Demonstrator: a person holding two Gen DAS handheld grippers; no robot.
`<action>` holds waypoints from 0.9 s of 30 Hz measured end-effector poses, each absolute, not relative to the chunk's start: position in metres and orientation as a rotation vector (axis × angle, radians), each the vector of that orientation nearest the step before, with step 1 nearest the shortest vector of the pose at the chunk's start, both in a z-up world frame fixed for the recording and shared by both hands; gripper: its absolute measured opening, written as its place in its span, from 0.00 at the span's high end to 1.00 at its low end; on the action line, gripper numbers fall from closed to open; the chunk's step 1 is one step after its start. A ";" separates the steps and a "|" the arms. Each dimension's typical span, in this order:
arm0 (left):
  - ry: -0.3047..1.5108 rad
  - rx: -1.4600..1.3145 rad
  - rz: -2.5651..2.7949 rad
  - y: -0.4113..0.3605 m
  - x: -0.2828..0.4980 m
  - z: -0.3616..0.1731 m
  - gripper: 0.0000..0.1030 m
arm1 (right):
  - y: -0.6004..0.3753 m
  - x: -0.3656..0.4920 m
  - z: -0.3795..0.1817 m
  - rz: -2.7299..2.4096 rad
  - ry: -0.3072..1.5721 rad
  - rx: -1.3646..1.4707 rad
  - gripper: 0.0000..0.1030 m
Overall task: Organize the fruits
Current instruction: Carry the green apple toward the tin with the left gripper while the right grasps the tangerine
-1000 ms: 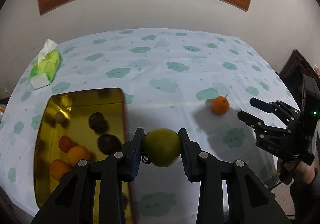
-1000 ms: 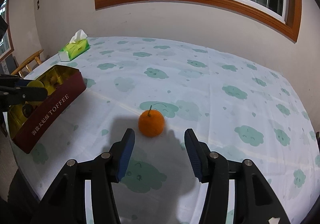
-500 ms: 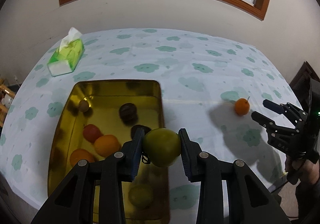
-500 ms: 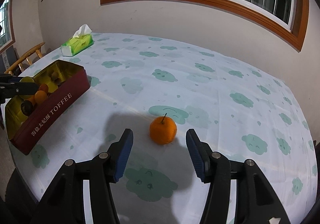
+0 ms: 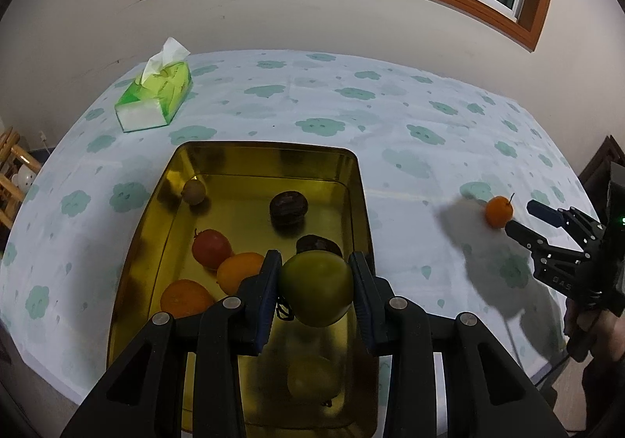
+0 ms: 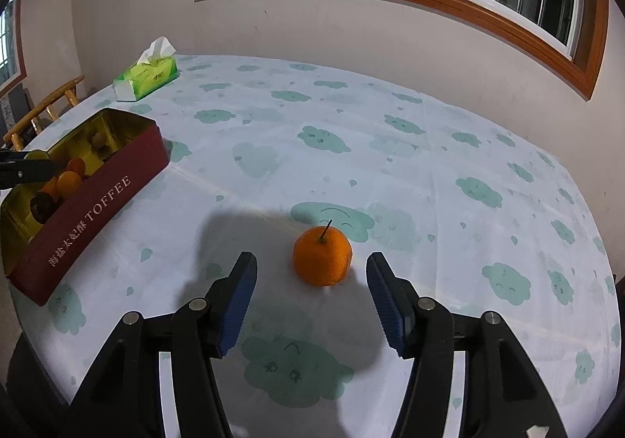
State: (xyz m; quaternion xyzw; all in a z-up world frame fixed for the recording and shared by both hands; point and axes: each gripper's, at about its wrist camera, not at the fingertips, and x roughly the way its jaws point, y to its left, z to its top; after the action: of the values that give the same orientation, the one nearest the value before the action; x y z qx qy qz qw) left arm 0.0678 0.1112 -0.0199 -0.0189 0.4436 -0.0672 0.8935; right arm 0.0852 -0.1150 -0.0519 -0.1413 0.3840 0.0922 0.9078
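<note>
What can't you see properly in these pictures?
- Left wrist view: the left gripper and its green fruit hide part of the tin; the dark fruit behind shows only its top.
- Same view: the pale shape on the tin floor is too blurred to tell fruit from reflection.
- Right wrist view: the tin's red wall hides most fruits inside.
- Right wrist view: the small characters beside TOFFEE are too small to read.

Your left claw (image 5: 316, 291) was matte black, with angular linkage arms, round silver screws at the joints and ribbed blue pads (image 5: 267, 291). Your right claw (image 6: 311, 299) matched it: black arms, silver screws, blue ribbed pads (image 6: 238, 301). White lettering and a green light marked its body.
</note>
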 end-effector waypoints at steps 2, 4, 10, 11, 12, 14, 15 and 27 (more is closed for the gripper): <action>0.917 -0.042 -0.136 0.112 0.067 -0.020 0.65 | -0.115 0.088 -0.054 0.186 0.793 -0.291 0.44; 0.915 -0.046 -0.135 0.113 0.068 -0.020 0.65 | -0.117 0.091 -0.055 0.182 0.796 -0.283 0.43; 0.911 -0.049 -0.129 0.115 0.069 -0.020 0.65 | -0.128 0.095 -0.061 0.181 0.810 -0.236 0.43; 0.911 -0.051 -0.130 0.116 0.069 -0.020 0.65 | -0.131 0.096 -0.063 0.182 0.814 -0.222 0.43; 0.910 -0.054 -0.130 0.116 0.069 -0.020 0.65 | -0.133 0.097 -0.063 0.182 0.818 -0.214 0.43; 0.906 -0.055 -0.128 0.117 0.068 -0.020 0.65 | -0.136 0.100 -0.065 0.190 0.824 -0.203 0.43; 0.906 -0.056 -0.127 0.117 0.070 -0.020 0.65 | -0.137 0.101 -0.066 0.198 0.825 -0.198 0.43; 0.910 -0.050 -0.113 0.121 0.074 -0.023 0.65 | -0.146 0.130 -0.078 0.241 0.878 -0.113 0.50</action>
State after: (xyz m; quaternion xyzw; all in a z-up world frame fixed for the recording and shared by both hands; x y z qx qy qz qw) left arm 0.0740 0.1210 -0.0231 -0.0239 0.4390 -0.0548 0.8965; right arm 0.1296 -0.1458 -0.0781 -0.0543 0.4237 0.1161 0.8967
